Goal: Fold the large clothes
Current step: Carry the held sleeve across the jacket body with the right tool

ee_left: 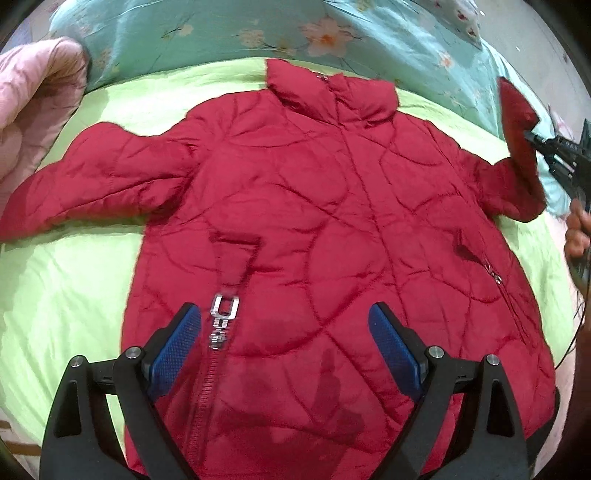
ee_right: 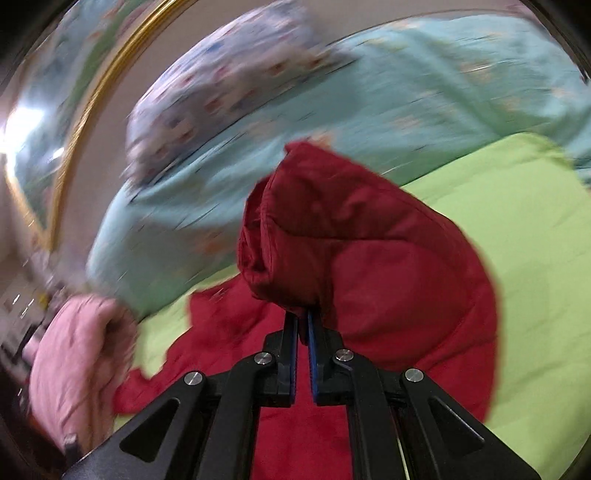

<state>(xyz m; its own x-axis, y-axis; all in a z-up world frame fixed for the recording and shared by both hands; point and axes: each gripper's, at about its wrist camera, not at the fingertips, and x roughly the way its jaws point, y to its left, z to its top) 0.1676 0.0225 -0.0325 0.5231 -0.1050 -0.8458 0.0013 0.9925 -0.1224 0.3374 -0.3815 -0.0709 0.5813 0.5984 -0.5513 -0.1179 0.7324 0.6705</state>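
Jacket [ee_left: 314, 229], red and quilted, spread front-up on green sheet [ee_left: 66, 295], collar at far end. Left gripper [ee_left: 284, 332] poised over lower front, blue-padded fingers [ee_left: 177, 339] wide apart, gripping nothing; zipper pull [ee_left: 223, 314] just inside left finger. Right gripper [ee_right: 303, 325] tilted upward, fingers [ee_right: 291, 332] pressed together on lifted sleeve [ee_right: 332, 240], cuff bunched just beyond fingertips. Hand [ee_left: 578, 236] glimpsed on right gripper's handle. Pink quilt [ee_left: 33, 110] and teal floral blanket [ee_left: 184, 33] beyond. No legible writing anywhere.
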